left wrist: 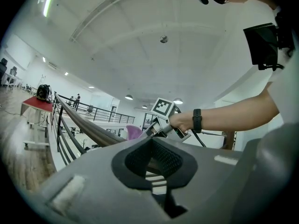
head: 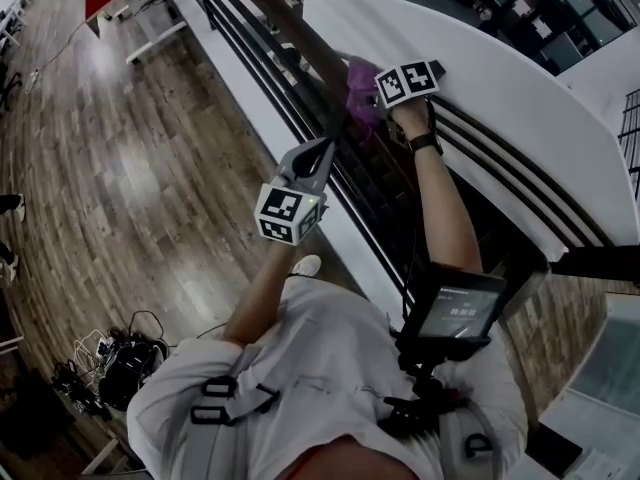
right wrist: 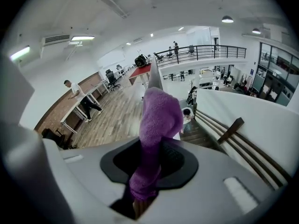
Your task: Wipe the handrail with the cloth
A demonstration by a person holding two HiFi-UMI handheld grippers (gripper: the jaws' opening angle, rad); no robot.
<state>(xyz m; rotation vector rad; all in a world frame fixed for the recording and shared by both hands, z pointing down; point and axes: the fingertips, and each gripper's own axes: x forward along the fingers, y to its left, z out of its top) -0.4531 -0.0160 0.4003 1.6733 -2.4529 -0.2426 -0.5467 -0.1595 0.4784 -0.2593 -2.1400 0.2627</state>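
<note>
Your right hand-held gripper [right wrist: 148,171] is clamped on the fuzzy purple cloth [right wrist: 161,115] bunched on the handrail [head: 300,43], a grip the head view hides behind the marker cube [head: 407,81], while your left hand-held gripper [left wrist: 154,162] is closed and empty.

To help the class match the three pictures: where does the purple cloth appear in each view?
Head view: upper centre, purple cloth on the handrail.
Left gripper view: small, just left of centre, against the handrail.
Right gripper view: centre, clamped in the right hand-held gripper.
Shared landmark: the handrail.
</note>
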